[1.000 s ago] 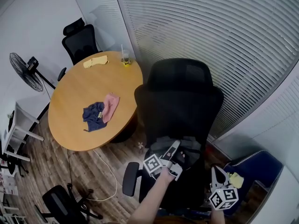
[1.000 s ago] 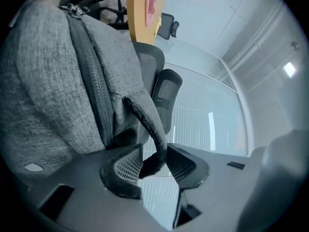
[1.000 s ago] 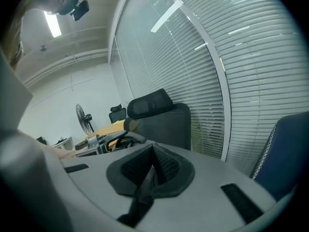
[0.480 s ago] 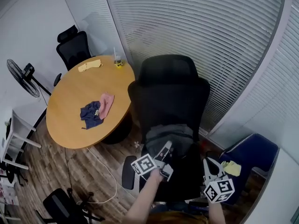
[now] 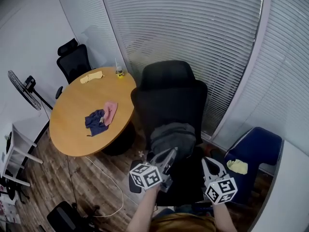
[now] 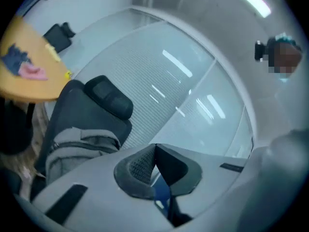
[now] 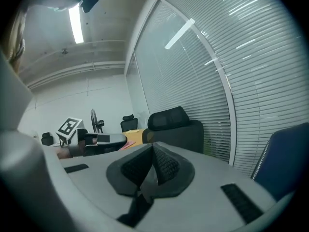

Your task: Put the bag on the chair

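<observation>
One bag (image 5: 172,135) was there, and it sat on the seat of the near black chair (image 5: 169,93), upright and leaning back against the backrest. It was grey and soft, slumped into folds, with a rounded top and a darker band across its upper part; the left gripper view showed it (image 6: 82,146) in pale grey with a dark seam running along it.

Two grippers were in view, both clear of the bag. The left gripper (image 5: 170,152) pointed at the chair from just in front of the seat; its jaws had just closed, and its pads met (image 6: 155,146) with nothing between them. The right gripper (image 5: 205,161) was held beside it, its pads also pressed together and empty (image 7: 153,148).

Of black office chairs I counted two: the near one and a second chair (image 5: 73,62) behind the round table (image 5: 72,129). One blue chair (image 5: 258,146) stood to the right with one yellow rag (image 5: 237,166) on its seat. The table bore three cloths, a blue cloth (image 5: 95,121) touching a pink cloth (image 5: 110,110), and a yellow cloth (image 5: 91,77) well apart from them near the far edge, beside one cup (image 5: 119,72). One fan (image 5: 21,86) stood to the left of the table
</observation>
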### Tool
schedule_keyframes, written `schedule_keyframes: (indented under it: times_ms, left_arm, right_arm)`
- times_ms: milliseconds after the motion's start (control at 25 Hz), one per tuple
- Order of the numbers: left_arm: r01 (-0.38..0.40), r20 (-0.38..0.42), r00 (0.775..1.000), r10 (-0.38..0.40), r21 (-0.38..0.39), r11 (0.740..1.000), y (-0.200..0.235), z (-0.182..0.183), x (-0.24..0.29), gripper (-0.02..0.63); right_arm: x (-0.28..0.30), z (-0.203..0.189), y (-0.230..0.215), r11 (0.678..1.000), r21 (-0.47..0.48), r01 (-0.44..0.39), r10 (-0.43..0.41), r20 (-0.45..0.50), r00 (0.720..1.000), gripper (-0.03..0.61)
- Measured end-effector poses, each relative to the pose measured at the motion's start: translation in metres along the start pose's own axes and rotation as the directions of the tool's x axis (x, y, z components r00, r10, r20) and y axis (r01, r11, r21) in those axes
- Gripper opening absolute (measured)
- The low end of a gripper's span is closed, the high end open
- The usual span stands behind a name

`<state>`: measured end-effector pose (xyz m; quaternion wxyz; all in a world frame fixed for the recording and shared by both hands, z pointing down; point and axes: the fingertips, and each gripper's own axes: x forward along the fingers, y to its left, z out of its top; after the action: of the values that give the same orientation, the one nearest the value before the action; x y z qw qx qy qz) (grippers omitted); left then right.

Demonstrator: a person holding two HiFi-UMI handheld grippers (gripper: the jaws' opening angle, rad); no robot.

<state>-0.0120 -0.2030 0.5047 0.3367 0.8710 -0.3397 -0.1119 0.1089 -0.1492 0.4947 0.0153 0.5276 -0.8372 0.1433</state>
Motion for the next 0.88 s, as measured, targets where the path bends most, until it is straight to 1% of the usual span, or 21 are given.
schedule_keyframes:
  times_ms: [40, 80, 120, 200, 320, 360, 480, 640, 720, 880]
  left_arm:
    - [-0.009, -0.049, 0.999, 0.013, 0.079, 0.997, -0.007, -0.003, -0.001, 0.023]
    - [-0.011, -0.074, 0.997, 0.021, 0.135, 0.991, -0.014, -0.004, -0.004, 0.025]
    - [-0.011, -0.079, 0.997, 0.025, 0.164, 0.986, -0.020, -0.003, -0.008, 0.023]
    - [-0.017, -0.064, 0.997, 0.030, 0.201, 0.979, -0.030, 0.001, -0.017, 0.023]
    - [-0.049, -0.044, 0.997, 0.065, 0.299, 0.953, -0.042, 0.004, -0.029, 0.023]
    - [-0.053, -0.034, 0.997, 0.066, 0.305, 0.951, -0.044, 0.004, -0.034, 0.023]
    - [-0.056, -0.003, 0.998, 0.059, 0.263, 0.963, -0.044, 0.005, -0.046, 0.023]
    - [-0.081, 0.010, 0.997, 0.081, 0.267, 0.960, -0.045, -0.003, -0.057, 0.023]
    - [-0.087, 0.022, 0.996, 0.084, 0.256, 0.963, -0.046, -0.004, -0.059, 0.023]
    - [-0.097, 0.033, 0.995, 0.091, 0.262, 0.960, -0.047, -0.002, -0.064, 0.023]
  right_arm:
    - [-0.002, 0.001, 0.002, 1.000, -0.001, -0.003, 0.003, 0.007, 1.000, 0.014]
    - [-0.005, 0.003, 0.005, 1.000, -0.002, -0.004, 0.004, 0.011, 1.000, 0.014]
    - [-0.009, 0.003, 0.007, 1.000, -0.005, -0.001, 0.001, 0.014, 1.000, 0.013]
    - [-0.017, 0.004, 0.010, 1.000, -0.015, 0.020, -0.019, 0.030, 0.999, 0.014]
    - [-0.031, 0.005, 0.013, 0.999, -0.024, 0.048, -0.047, 0.047, 0.998, 0.013]
    - [-0.034, 0.004, 0.015, 0.999, -0.024, 0.049, -0.048, 0.046, 0.998, 0.014]
    - [-0.036, 0.001, 0.021, 0.999, -0.024, 0.048, -0.047, 0.044, 0.998, 0.014]
    - [-0.041, -0.003, 0.027, 0.998, -0.031, 0.045, -0.044, 0.041, 0.998, 0.014]
    - [-0.044, -0.004, 0.030, 0.998, -0.032, 0.045, -0.044, 0.040, 0.998, 0.014]
    - [-0.047, -0.006, 0.033, 0.999, -0.033, 0.040, -0.038, 0.040, 0.998, 0.013]
